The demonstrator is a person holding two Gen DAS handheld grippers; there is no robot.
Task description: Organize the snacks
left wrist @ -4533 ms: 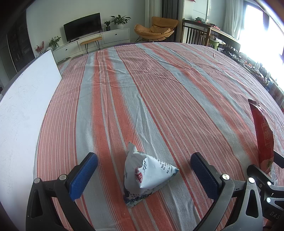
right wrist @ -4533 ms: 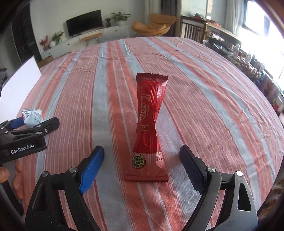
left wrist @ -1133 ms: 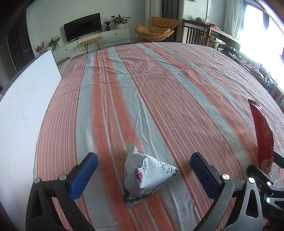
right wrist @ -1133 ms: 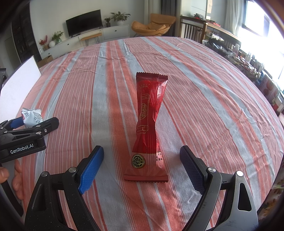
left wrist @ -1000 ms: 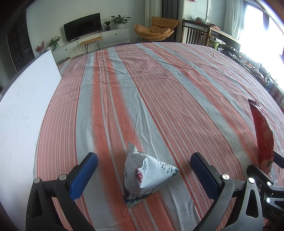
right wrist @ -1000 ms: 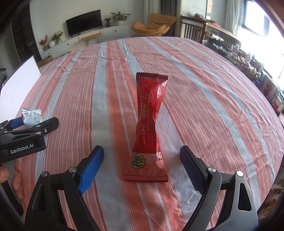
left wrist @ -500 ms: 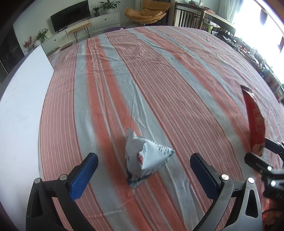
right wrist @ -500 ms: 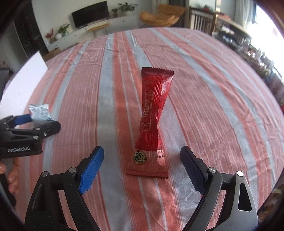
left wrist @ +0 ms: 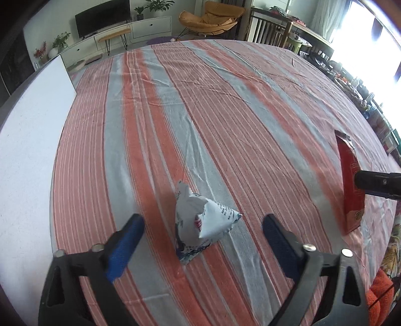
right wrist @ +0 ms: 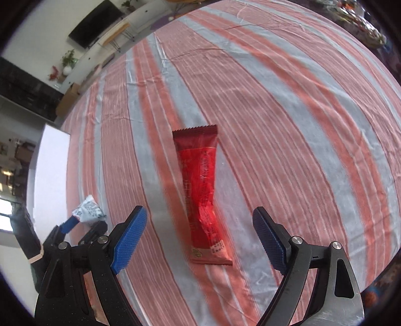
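Note:
A white pyramid-shaped snack packet (left wrist: 200, 223) lies on the striped tablecloth (left wrist: 225, 112), between the blue pads of my open left gripper (left wrist: 202, 234), just ahead of them. A long red snack wrapper (right wrist: 203, 195) lies flat on the cloth ahead of and between the pads of my open right gripper (right wrist: 199, 228). The red wrapper also shows at the right edge of the left wrist view (left wrist: 351, 188), with the right gripper's finger across it. The white packet shows at the left of the right wrist view (right wrist: 87, 213), by the left gripper's fingers (right wrist: 72, 223).
A white board (left wrist: 27, 150) lies along the table's left side. Beyond the far table edge stand a TV cabinet (left wrist: 120, 32), an orange chair (left wrist: 210, 20) and a wooden chair (left wrist: 273, 32). Clutter lines the right side by the window.
Both grippers have risen and tilted down toward the table. The right gripper has rolled, so its view is tilted. Both snacks lie where they were, and both grippers stay open.

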